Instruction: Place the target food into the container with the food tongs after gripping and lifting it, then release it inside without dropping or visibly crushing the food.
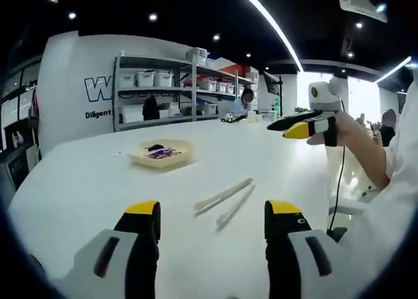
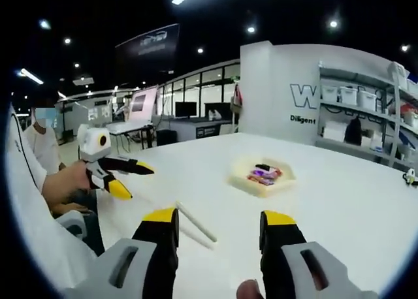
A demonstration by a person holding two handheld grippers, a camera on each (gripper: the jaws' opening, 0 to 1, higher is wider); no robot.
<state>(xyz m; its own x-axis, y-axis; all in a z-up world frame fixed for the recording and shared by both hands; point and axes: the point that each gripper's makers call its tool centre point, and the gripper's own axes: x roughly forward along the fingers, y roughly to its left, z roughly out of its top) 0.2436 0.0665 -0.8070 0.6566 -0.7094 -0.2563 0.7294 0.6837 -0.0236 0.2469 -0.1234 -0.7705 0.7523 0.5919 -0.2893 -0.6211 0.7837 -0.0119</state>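
A: While both grippers hang over the white table (image 1: 78, 181), where's the food?
B: In the shallow tray (image 1: 161, 153). Tongs (image 1: 225, 200) lie flat nearby, untouched.
A: Jaws?
B: Left gripper (image 1: 213, 219) spread wide, right gripper (image 2: 219, 228) too, both empty.

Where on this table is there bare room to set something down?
The white table is bare left of the tongs, between them and the tray, and beyond the tray toward the shelves. Crowding is limited to the tongs, before the open left gripper.
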